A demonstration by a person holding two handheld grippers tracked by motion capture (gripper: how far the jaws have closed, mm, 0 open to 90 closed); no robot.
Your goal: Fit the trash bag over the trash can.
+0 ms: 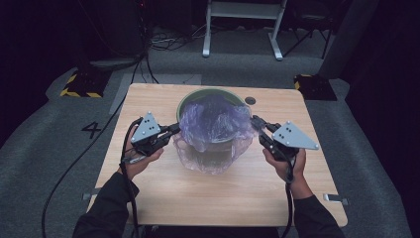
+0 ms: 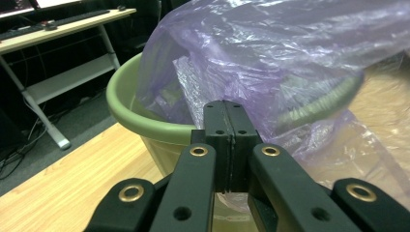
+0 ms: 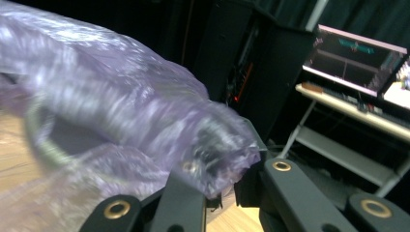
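Observation:
A green round bin point(image 1: 190, 99) stands at the middle back of the wooden table. A thin purple see-through bag point(image 1: 214, 125) is draped over its mouth and hangs down its front. My left gripper point(image 1: 174, 130) is at the bag's left edge. In the left gripper view its jaws point(image 2: 226, 112) are pressed flat together against the bag film point(image 2: 270, 58), beside the bin's rim point(image 2: 121, 112). My right gripper point(image 1: 256, 121) is at the bag's right edge. In the right gripper view the bag point(image 3: 121, 111) is bunched over and between its jaws point(image 3: 222, 188).
The wooden table point(image 1: 223, 198) has bare room in front of the bin and a small dark hole point(image 1: 250, 100) behind it. Past the table stand a white desk frame point(image 1: 242, 25) and yellow-striped floor bases point(image 1: 81, 85). A lit monitor point(image 3: 358, 53) sits on a desk.

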